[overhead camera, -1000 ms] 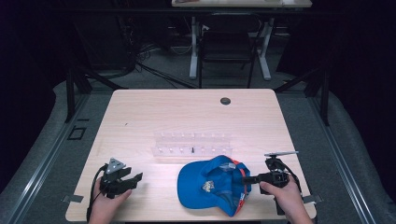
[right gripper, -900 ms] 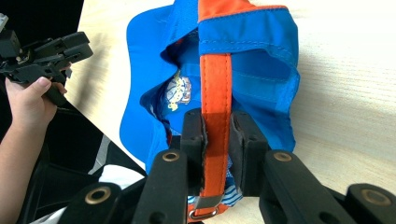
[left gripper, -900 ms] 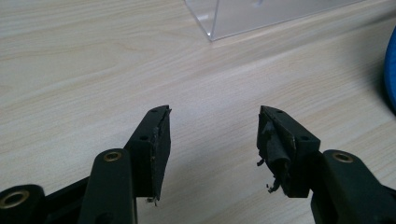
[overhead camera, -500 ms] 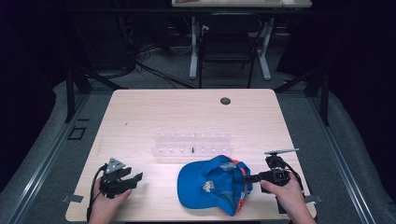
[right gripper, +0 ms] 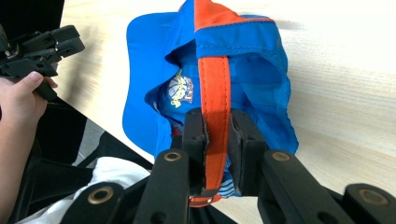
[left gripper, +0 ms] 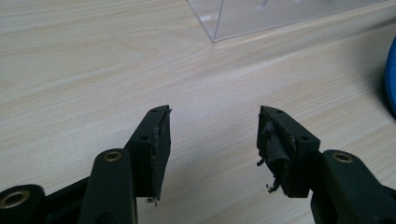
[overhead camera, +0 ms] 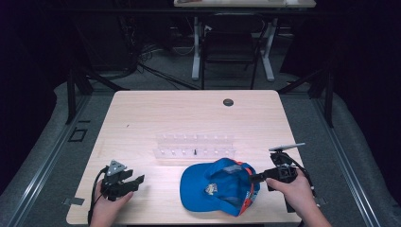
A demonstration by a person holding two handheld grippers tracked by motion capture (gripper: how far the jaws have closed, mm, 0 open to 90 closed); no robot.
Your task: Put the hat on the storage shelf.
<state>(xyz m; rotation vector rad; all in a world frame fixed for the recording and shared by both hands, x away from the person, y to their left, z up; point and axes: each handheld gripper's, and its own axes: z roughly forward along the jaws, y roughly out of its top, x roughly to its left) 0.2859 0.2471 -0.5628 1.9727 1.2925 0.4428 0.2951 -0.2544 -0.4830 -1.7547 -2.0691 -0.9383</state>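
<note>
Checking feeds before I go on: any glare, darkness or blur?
High view: table lit, surroundings dark, soft focus. Left gripper view: sharp, clear rack slightly glary. Right gripper view: cap strap sharp, tabletop overexposed at top right.

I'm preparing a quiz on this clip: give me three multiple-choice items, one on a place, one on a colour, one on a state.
1. Where does the cap lie?
A. near edge of the table
B. far edge by the round hole
C. on the floor

2. What colour is the strap in the right claw?
A. green
B. orange
C. white

3. How is the left claw?
A. shut on the cap
B. shut on the clear rack
C. open, holding nothing

Key: 1 A, cap lies before the clear rack; 2 B, right gripper view shows orange; 3 C, bare wood shows between its jaws.
</note>
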